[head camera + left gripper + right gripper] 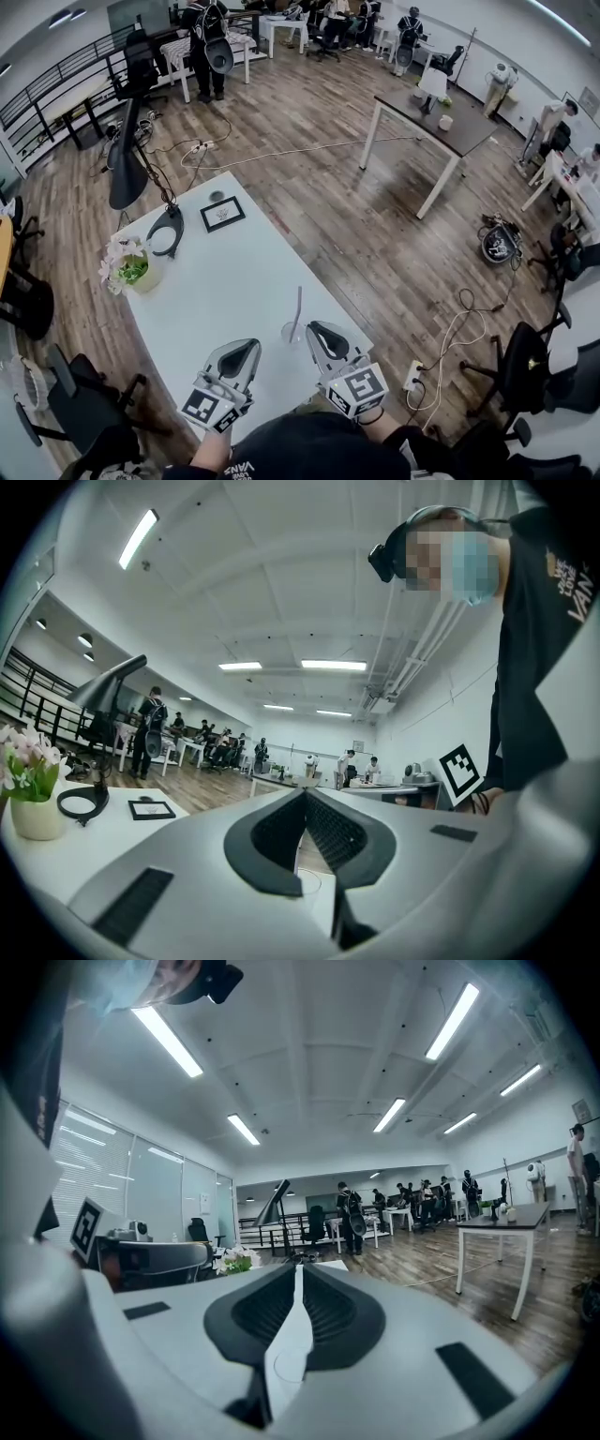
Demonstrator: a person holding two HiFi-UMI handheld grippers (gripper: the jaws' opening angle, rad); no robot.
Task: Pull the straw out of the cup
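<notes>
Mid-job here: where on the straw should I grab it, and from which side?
Take the straw on its bare upper stretch, above the rim of the clear cup. It stands nearly upright, so come in level from the near right with the right gripper, which sits closest, jaws either side of the shaft. They are together now, so open them first.

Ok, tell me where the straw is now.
Head view, lower middle: the straw stands in the clear cup on the white table near its front edge, just left of the right gripper, with the left gripper further left.
</notes>
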